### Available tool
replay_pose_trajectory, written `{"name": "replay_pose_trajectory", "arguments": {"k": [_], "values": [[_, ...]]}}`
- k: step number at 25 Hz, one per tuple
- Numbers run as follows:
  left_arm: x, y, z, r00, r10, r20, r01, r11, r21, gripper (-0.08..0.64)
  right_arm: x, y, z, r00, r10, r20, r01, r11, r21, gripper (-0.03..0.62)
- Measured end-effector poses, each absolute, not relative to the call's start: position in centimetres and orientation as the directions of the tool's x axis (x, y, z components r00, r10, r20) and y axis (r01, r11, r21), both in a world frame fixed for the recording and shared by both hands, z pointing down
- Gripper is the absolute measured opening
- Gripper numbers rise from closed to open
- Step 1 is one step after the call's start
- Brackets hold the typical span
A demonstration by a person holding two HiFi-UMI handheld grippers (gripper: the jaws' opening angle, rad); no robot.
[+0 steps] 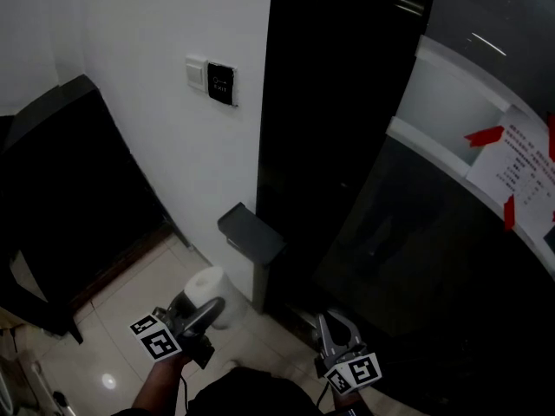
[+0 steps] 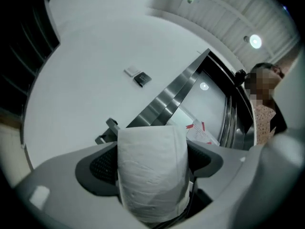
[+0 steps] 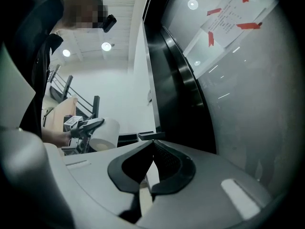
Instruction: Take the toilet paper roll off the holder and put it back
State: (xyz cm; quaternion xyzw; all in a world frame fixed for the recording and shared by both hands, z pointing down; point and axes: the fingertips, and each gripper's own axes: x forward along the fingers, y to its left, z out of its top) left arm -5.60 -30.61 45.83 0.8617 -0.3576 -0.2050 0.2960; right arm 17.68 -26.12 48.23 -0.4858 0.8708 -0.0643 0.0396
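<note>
- At the far left a dark panel (image 1: 78,198) leans against the white wall (image 1: 147,128). Pale floor tiles (image 1: 139,293) lie below it.
- On the wall, a white switch plate (image 1: 196,74) sits just beside a black one (image 1: 221,83).
- The left gripper (image 1: 208,306) is at the near left. Its jaws are clamped on the two sides of the toilet paper roll (image 1: 208,284).
- The left gripper view shows the roll filling the gap between the pads.
- The roll is off the holder (image 1: 250,232) and hangs in the gripper just near and left of it, not touching it.
- The holder is a dark grey box fixed at the wall's edge, next to a glossy black column (image 1: 338,102).
- The right gripper (image 1: 334,326) hovers at the near right, apart from the roll. Its jaws are closed tip to tip and grip nothing.
- At the far right a printed notice (image 1: 519,167) is stuck to the curved surface with red tape.
</note>
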Motion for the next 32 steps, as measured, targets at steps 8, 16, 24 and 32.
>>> {"name": "replay_pose_trajectory", "arguments": {"k": [8,16,24,32], "values": [[-9.1,-28.8,42.6,0.568,-0.802,-0.185,-0.665,-0.58,0.471,0.433,18.0,-25.3,47.8,-0.5,-0.866,-0.005,-0.857,0.495,-0.145,0.014],[-7.2,-27.6,42.8,0.596,-0.793,-0.125,-0.738,-0.603,0.302,0.43,17.8,-24.9,47.9,-0.498,-0.867,0.0,-0.858,0.493,-0.145,0.014],[-6.0,-27.1,42.3,0.632,-0.764,-0.133,-0.704,-0.637,0.313,0.431,17.3,-24.9,47.9,-0.508,-0.862,-0.004,-0.852,0.502,-0.149,0.014],[-6.2,-27.0,42.2,0.635,-0.761,-0.134,-0.695,-0.638,0.331,0.431,17.6,-24.7,47.8,-0.504,-0.864,-0.003,-0.854,0.498,-0.148,0.014]]}}
